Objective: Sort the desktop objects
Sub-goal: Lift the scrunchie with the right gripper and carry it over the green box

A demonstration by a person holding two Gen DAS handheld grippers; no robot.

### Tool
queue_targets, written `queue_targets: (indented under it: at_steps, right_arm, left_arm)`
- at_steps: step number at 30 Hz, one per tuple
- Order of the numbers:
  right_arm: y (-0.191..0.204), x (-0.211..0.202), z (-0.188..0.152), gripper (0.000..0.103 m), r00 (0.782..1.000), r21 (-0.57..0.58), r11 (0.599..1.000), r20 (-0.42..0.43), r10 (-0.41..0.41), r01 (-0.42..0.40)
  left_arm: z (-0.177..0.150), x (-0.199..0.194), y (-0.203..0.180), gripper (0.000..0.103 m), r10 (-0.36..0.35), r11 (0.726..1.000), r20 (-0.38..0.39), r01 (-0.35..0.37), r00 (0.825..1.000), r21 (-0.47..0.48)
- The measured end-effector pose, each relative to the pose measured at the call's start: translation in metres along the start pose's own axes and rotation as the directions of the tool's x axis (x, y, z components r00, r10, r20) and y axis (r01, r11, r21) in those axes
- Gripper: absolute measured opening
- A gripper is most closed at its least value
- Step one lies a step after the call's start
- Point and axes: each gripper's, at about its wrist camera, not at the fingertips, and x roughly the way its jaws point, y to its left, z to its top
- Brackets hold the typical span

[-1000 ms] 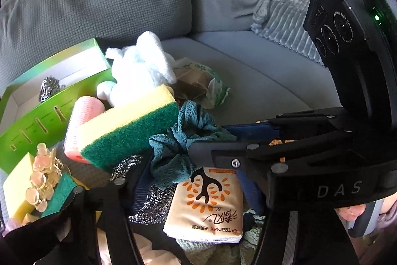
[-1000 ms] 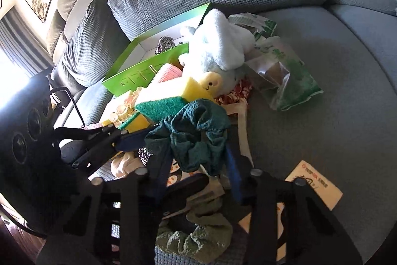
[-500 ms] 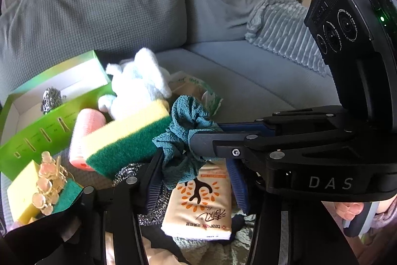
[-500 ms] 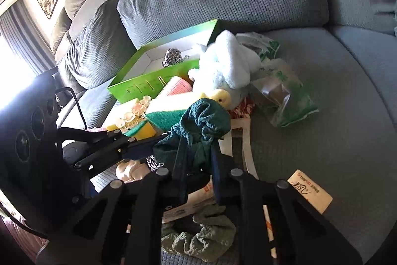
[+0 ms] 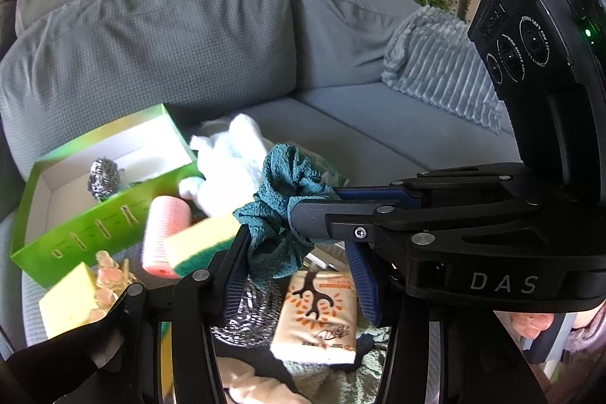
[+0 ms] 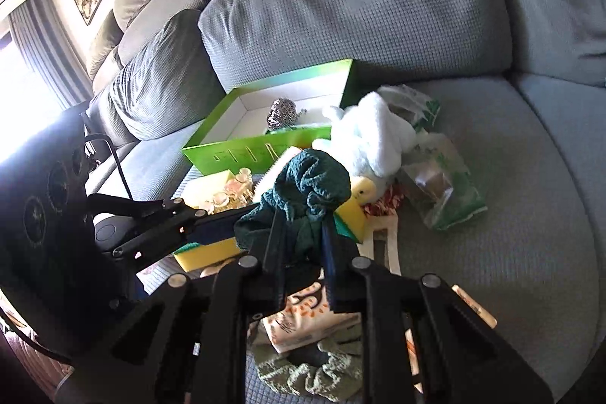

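Sorting barely started: only a steel scourer (image 6: 282, 112) sits in the green box (image 6: 265, 142), rest of the white interior looks bare, though the near wall hides part of the floor so can't be sure. Everything else is loose on the sofa seat (image 6: 511, 214) in one heap in front of the box.

Both grippers on one teal scrunchie (image 5: 282, 211). Right gripper (image 6: 301, 237) fingers narrow, pinching it from both sides, fabric bunched above the tips. Left gripper (image 5: 299, 252) comes in from the side; its fingers are partway closed with the scrunchie between them, left pad against the fabric, right pad looks a bit clear of it, probably a loose hold. Scrunchie is off the pile, held just above the sponges, short of the box.

Left to sort:
- yellow-green sponge (image 5: 200, 245) leaning on a pink roller (image 5: 166, 237)
- second sponge (image 5: 64, 301) with a pale clip (image 5: 110, 275) on it, near the box front
- white plush (image 6: 371, 139) touching the box's right end
- green snack bags (image 6: 443, 188) right of the plush
- tissue pack (image 5: 318, 317) under the grippers
- light green scrunchie (image 6: 314, 366) nearest the camera
- small card (image 6: 473, 309) on bare seat

Box is open, no lid seen, upright against the backrest
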Motion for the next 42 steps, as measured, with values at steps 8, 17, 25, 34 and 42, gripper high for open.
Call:
queue_targets:
  at_steps: [8, 17, 25, 34, 42]
  right_arm:
    - [0.018, 0.006, 0.021, 0.016, 0.999, -0.047, 0.999, 0.023, 0.023, -0.022]
    - [0.037, 0.013, 0.040, 0.016, 0.998, -0.099, 0.994, 0.040, 0.041, -0.037]
    - [0.051, 0.023, 0.056, 0.016, 0.997, -0.132, 0.990, 0.061, 0.049, -0.041]
    - [0.061, 0.043, 0.073, 0.016, 0.996, -0.155, 0.986, 0.067, 0.065, -0.054]
    - [0.063, 0.060, 0.087, 0.016, 0.995, -0.162, 0.985, 0.069, 0.068, -0.056]
  left_arm:
    - [0.010, -0.013, 0.018, 0.050, 0.053, 0.998, 0.024, -0.052, 0.998, -0.033]
    - [0.017, -0.026, 0.037, 0.050, 0.092, 0.994, 0.056, -0.088, 0.994, -0.061]
    - [0.029, -0.033, 0.058, 0.050, 0.121, 0.990, 0.071, -0.115, 0.990, -0.084]
    - [0.036, -0.033, 0.084, 0.050, 0.149, 0.984, 0.072, -0.140, 0.986, -0.112]
    - [0.044, -0.027, 0.106, 0.050, 0.165, 0.979, 0.068, -0.155, 0.984, -0.133]
